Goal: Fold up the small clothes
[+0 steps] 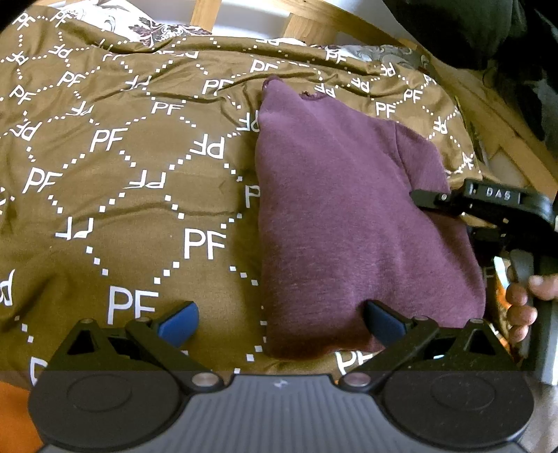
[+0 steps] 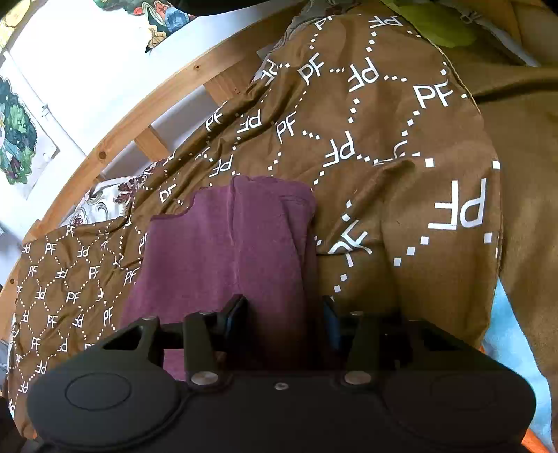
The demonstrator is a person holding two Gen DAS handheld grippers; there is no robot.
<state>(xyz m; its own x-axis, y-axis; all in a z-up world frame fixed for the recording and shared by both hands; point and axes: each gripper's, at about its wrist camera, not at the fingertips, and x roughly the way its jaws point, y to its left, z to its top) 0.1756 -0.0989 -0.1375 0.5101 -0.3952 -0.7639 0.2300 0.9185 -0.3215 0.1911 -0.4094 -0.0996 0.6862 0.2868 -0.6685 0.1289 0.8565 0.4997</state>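
Note:
A purple garment (image 1: 348,216) lies partly folded on a brown bedspread (image 1: 122,174) printed with white "PF" letters. My left gripper (image 1: 279,324) is open wide, its blue pads (image 1: 178,324) apart; the right pad touches the garment's near edge. My right gripper (image 2: 282,324) is partly closed around a thick fold of the purple garment (image 2: 226,244), pads on either side of the cloth. The right gripper also shows in the left wrist view (image 1: 488,202) at the garment's right edge, with a hand behind it.
A wooden bed frame (image 2: 139,104) runs along the far side by a white wall. A floral pillow (image 1: 157,29) lies at the head of the bed. The bedspread (image 2: 418,139) bulges on the right. Dark clothing (image 1: 488,28) sits at the top right.

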